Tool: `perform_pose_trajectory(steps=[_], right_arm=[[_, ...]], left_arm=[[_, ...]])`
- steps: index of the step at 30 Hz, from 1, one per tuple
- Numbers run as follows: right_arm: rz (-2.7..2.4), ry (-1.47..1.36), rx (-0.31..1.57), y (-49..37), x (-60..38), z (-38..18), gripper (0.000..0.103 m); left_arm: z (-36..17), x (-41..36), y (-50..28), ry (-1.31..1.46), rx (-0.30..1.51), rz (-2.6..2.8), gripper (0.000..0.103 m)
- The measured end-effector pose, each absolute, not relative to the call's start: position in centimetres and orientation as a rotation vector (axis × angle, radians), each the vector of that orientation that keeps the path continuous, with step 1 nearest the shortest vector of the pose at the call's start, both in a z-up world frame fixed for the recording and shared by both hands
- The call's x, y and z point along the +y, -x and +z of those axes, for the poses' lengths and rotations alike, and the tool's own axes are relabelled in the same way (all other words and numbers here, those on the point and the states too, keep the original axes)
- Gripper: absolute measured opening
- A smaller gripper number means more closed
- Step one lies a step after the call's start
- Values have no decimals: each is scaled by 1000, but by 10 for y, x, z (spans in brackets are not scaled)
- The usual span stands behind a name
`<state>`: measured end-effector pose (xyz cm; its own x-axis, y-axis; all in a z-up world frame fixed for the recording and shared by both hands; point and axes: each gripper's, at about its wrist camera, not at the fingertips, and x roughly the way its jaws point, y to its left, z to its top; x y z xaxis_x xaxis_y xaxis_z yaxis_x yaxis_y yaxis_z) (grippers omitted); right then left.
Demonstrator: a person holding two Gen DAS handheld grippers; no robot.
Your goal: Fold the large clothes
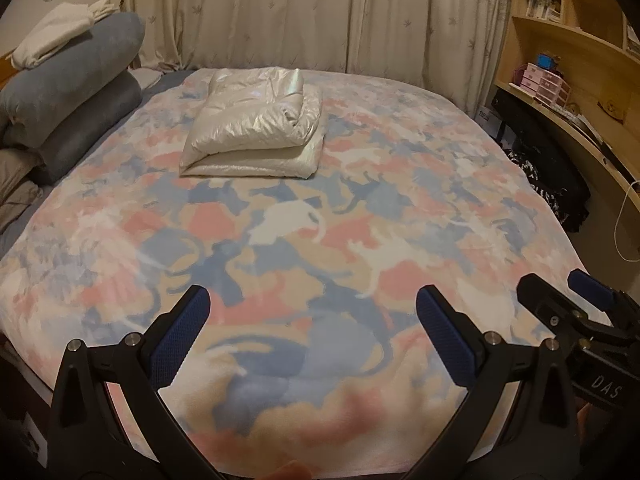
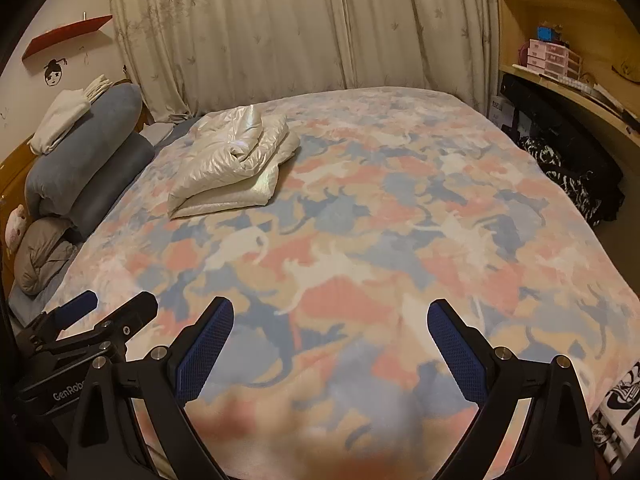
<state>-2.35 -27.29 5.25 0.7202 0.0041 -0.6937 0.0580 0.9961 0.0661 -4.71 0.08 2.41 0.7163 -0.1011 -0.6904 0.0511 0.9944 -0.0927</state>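
Both tongs (image 1: 312, 336) (image 2: 330, 350) gape wide — empty — above the bedspread (image 1: 280, 240).

Patterned blanket (image 1: 304, 240) covers the bed. Blue pillows (image 1: 68, 92) stacked at left; curtains (image 1: 280, 12) behind; wooden shelves (image 1: 568, 12) at right.

Bed (image 1: 460, 184) fills most of frame, covered by fleece blanket (image 1: 280, 240) with pink, blue, cream cat pattern. Folded shiny white puffy jacket (image 1: 256, 128) lies on blanket, upper centre. Grey-blue pillows (image 1: 68, 92) stacked at upper left edge.
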Motion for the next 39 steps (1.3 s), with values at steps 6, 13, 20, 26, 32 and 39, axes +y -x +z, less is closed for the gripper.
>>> perform_pose_trajectory(steps=[6, 13, 20, 26, 32, 39], right_arm=[[-39, -96, 759, 31, -278, 58, 99], [-53, -98, 748, 36, -283, 62, 99], [-72, -113, 743, 41, -289, 62, 99], [-96, -111, 735, 46, -293, 61, 99], [-113, -107, 728, 48, -295, 62, 99], [-105, -91, 719, 51, -292, 64, 99]], left_arm=[[29, -5, 53, 48, 755, -68, 102], [30, -7, 55, 40, 758, -64, 102], [36, -14, 62, 12, 747, -56, 102], [41, -21, 66, -9, 744, -53, 102], [43, -21, 65, -15, 741, -49, 102], [45, -19, 66, -17, 753, -44, 102]])
